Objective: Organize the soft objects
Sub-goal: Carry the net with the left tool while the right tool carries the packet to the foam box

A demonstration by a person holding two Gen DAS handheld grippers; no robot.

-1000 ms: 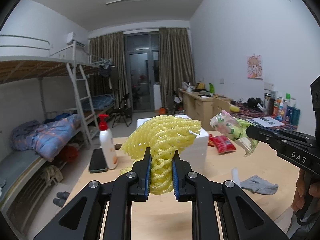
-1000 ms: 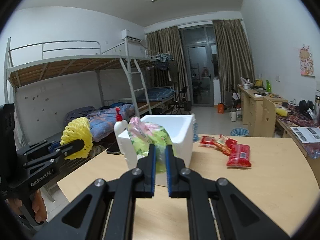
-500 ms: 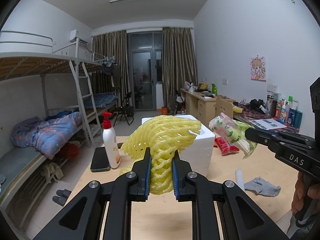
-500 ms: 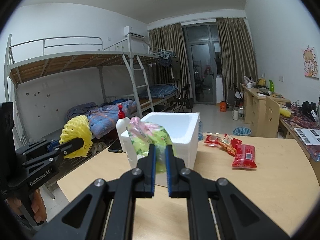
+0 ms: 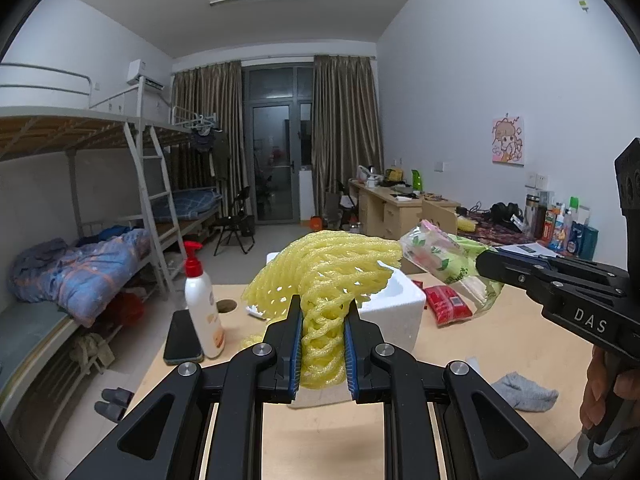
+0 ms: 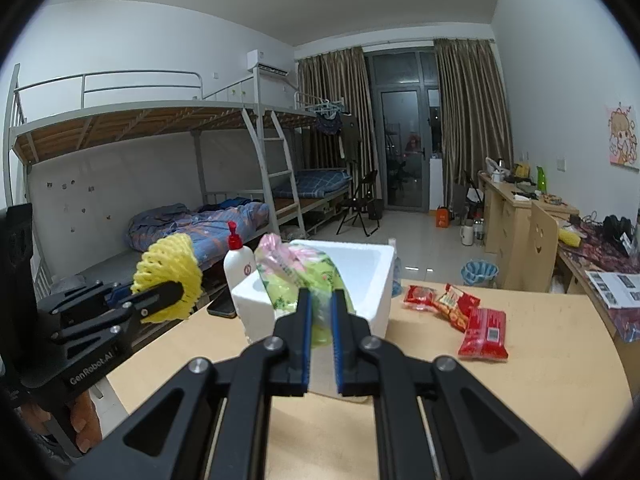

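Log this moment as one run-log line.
left gripper: shut on yellow foam net | right gripper: shut on green plastic bag | both near white foam box

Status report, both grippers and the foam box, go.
Left gripper shut on yellow foam net. Right gripper shut on green plastic bag. Both short of the white foam box, open top. Nothing blocking.

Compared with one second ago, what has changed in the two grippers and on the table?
Both grippers moved slightly forward toward the white foam box, which now looks a little nearer. The left gripper still holds the yellow foam net, and the right gripper still holds the green plastic bag. The red snack packets, the bottle and the grey sock did not move.
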